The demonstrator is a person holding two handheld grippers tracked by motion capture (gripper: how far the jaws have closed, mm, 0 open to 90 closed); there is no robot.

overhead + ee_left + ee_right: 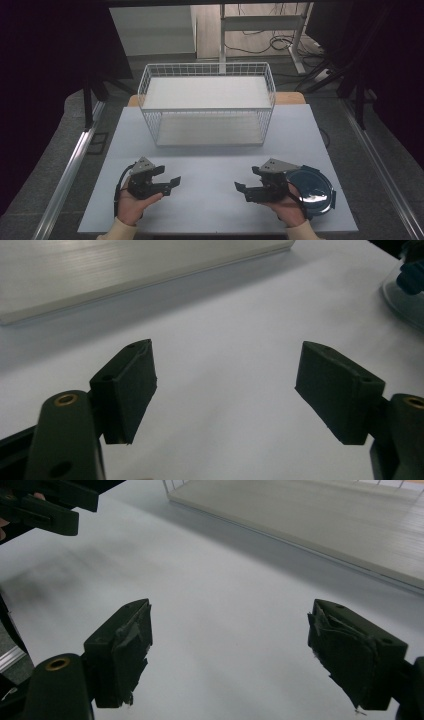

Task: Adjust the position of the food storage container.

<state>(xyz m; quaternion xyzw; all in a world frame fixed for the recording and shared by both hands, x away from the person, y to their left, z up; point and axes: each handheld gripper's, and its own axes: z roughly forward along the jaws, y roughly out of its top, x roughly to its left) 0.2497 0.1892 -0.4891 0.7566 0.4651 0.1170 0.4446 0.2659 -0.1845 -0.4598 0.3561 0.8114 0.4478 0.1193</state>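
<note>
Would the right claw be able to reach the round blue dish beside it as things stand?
Probably yes: the right claw is open and empty, and the blue dish lies uncovered just behind that hand, though the claw points away.

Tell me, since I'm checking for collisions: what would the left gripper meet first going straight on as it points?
Probably the right gripper opposite the left gripper; bare pale blue table lies between, though depth is unclear.

Left tongs (pixel 172 181) and right tongs (pixel 241 189) agape, empty.

A pale blue tabletop (pixel 215 165) is set on grey carpeted floor (pixel 60 150). Dark curtains (pixel 45 60) are hung at both sides, and a white desk frame (pixel 260 25) with loose cables (pixel 280 42) is seen behind
</note>
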